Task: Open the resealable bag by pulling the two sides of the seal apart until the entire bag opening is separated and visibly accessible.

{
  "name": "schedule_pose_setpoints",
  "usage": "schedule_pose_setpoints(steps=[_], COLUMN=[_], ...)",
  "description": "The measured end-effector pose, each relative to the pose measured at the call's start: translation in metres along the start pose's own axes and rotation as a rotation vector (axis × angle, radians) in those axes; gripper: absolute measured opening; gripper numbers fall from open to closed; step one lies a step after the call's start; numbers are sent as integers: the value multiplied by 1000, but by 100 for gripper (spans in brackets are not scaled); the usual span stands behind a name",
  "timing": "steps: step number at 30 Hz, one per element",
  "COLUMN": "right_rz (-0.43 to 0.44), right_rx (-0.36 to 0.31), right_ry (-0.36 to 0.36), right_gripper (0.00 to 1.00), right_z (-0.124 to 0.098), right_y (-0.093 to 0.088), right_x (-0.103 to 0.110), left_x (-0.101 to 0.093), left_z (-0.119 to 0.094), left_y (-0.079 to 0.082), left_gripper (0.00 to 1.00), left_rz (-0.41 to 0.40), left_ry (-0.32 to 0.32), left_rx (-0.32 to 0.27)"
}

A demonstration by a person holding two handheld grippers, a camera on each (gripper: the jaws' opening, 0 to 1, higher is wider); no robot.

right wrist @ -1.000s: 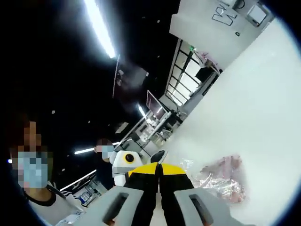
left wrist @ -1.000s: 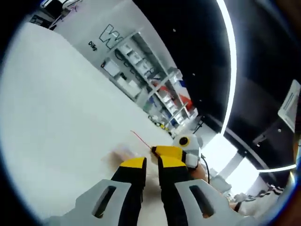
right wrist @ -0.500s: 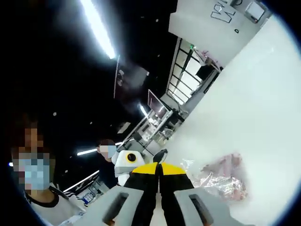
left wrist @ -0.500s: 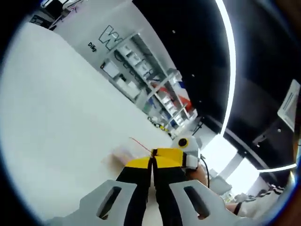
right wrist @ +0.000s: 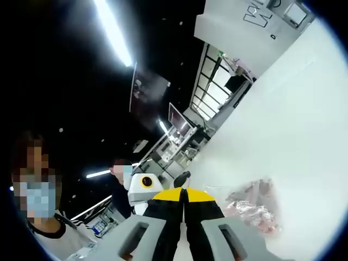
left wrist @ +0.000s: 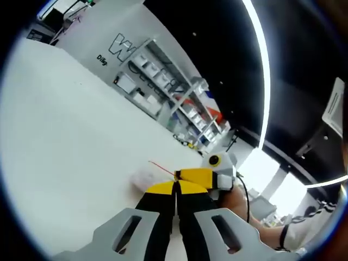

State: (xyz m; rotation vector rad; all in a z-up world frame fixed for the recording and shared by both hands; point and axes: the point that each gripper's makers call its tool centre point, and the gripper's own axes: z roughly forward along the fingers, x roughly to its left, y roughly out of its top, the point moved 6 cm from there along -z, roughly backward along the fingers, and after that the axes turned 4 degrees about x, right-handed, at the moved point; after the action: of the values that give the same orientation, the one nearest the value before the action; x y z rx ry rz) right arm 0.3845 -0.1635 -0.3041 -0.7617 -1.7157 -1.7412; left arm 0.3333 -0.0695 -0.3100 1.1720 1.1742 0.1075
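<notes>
Surface (left wrist: 65,141): white, bare beside bag (right wrist: 255,209).
Room: shelving (left wrist: 168,92) behind surface.
Left tongs (left wrist: 176,187), right tongs (right wrist: 183,194): pinched on bag.

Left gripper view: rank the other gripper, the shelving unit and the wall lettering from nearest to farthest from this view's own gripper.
From the left gripper:
1. Right gripper, touching distance, just right of its tips.
2. Shelving unit, across the white table.
3. Wall lettering, upper left, farthest.

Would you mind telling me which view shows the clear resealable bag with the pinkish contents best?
The right gripper view: the clear resealable bag with pinkish contents lies beside the right gripper, crinkled film plainly visible. The left gripper view gives a pale blur of it and its thin red seal line past the left gripper.
</notes>
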Motion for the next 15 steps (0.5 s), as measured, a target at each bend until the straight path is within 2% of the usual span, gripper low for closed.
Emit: schedule_pose_setpoints(steps=[5,9,15], right_rz=[-30,-107,-177], right_rx=[26,57,91], right_ry=[-28,-88,-132], right_gripper=[0,0,0], right_z=[0,-2,-2], right_y=[0,0,-3], right_x=[-1,-5,-4], left_x=[1,3,5], left_z=[0,0,0], left_y=[-1,-2,-6], left_gripper=[0,0,0], left_rz=[27,46,60], left_ry=[7,22,41], left_rx=[12,22,45])
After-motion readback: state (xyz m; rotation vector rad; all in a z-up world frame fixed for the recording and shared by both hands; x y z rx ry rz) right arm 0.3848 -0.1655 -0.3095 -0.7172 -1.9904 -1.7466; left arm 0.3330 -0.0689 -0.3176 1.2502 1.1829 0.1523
